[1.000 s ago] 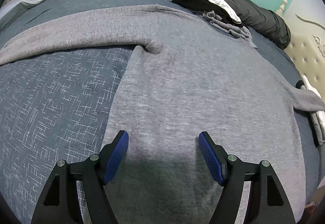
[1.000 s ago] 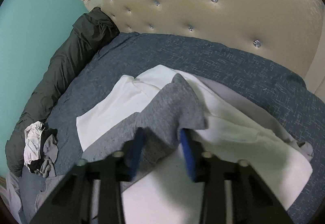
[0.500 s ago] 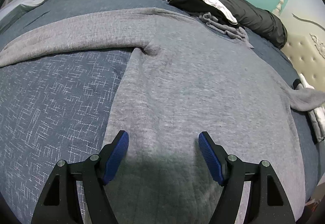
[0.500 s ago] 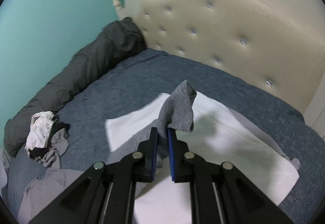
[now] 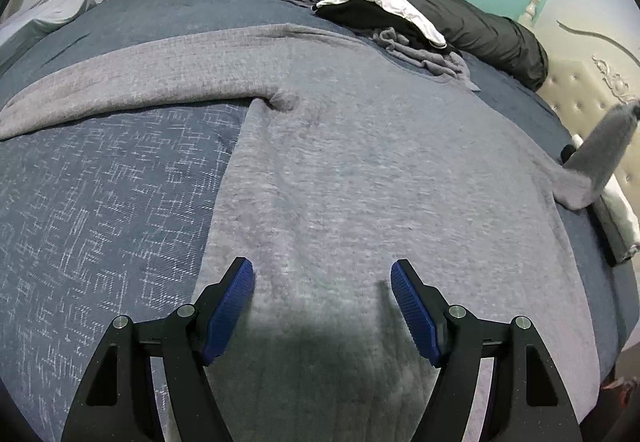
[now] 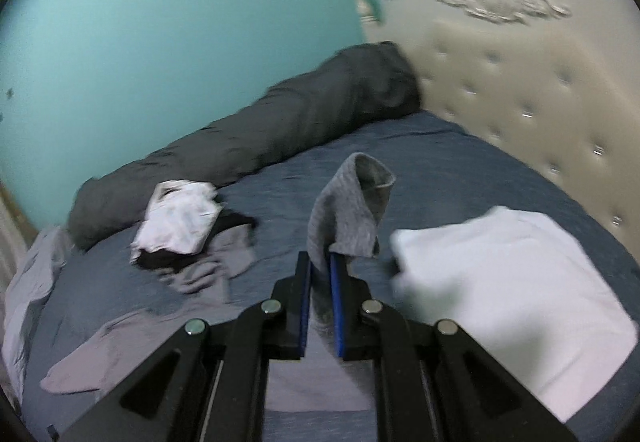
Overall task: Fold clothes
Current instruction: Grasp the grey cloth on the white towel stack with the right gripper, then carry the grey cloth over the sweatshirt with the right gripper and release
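A big grey sweater (image 5: 360, 177) lies spread flat on the bed (image 5: 100, 201). It looks soft and floppy, so it will sag and bend wherever it is lifted. The cuff and the bottom edge seem like good places to hold. The right gripper (image 6: 320, 274) pinches one sleeve (image 6: 344, 209) and holds it up. The left gripper (image 5: 322, 282) is wide apart over the bottom edge, holding nothing. No boxes or baskets show.

Each gripper, the left gripper (image 5: 322, 280) and the right gripper (image 6: 319, 266), is built from matte black, angular linkage arms. Ribbed blue pads (image 5: 412, 312) are fitted inside the fingers. Round silver screws (image 6: 271, 306) are set at the pivots.
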`<state>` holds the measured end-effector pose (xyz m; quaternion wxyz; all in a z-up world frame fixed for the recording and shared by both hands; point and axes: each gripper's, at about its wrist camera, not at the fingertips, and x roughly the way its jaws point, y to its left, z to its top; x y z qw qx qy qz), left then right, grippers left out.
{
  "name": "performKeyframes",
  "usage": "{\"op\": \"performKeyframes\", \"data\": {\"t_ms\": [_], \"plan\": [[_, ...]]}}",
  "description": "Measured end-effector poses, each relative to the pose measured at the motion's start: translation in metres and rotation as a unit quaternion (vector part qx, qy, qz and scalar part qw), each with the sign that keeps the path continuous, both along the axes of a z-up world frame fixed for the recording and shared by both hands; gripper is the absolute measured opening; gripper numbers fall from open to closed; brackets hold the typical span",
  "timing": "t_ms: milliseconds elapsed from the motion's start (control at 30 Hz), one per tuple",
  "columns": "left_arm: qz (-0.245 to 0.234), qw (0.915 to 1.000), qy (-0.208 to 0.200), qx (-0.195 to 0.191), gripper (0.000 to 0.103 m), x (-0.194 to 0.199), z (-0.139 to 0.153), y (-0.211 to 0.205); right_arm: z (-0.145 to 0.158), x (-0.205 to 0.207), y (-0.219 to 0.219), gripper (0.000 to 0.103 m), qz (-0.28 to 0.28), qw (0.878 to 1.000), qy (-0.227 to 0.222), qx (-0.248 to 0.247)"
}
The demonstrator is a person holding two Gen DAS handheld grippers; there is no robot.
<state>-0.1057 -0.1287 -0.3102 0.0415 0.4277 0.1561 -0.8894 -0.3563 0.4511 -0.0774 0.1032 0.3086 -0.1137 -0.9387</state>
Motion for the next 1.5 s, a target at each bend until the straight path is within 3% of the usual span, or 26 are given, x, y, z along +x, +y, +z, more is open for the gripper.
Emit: {"op": "performKeyframes", "data": {"t_ms": [400, 667, 833, 1000, 1167, 1500], "plan": [[-0.007, 0.9998, 0.021, 0.001, 0.075, 0.024, 0.017, -0.013, 0.008, 0.045, -0.195, 0.009, 0.157, 0.987, -0.003, 0.018], [0.006, 0.9992, 0.038, 0.012, 0.075, 0.04, 0.03, -0.032, -0.009, 0.11, -0.309, 0.009, 0.27, 0.963, -0.02, 0.004], [0.018, 0.9987, 0.045, 0.017, 0.075, 0.052, 0.035, -0.045, -0.042, 0.155, -0.369, 0.009, 0.332, 0.942, -0.046, 0.009], [0.027, 0.9984, 0.044, 0.024, 0.075, 0.056, 0.033, -0.053, -0.097, 0.179, -0.399, 0.009, 0.353, 0.931, -0.093, 0.007], [0.03, 0.9983, 0.043, 0.025, 0.075, 0.059, 0.031, -0.058, -0.142, 0.2, -0.416, 0.009, 0.375, 0.919, -0.114, 0.041], [0.03, 0.9983, 0.043, 0.025, 0.075, 0.058, 0.032, -0.059, -0.193, 0.221, -0.429, 0.01, 0.406, 0.9, -0.151, 0.046]]}}
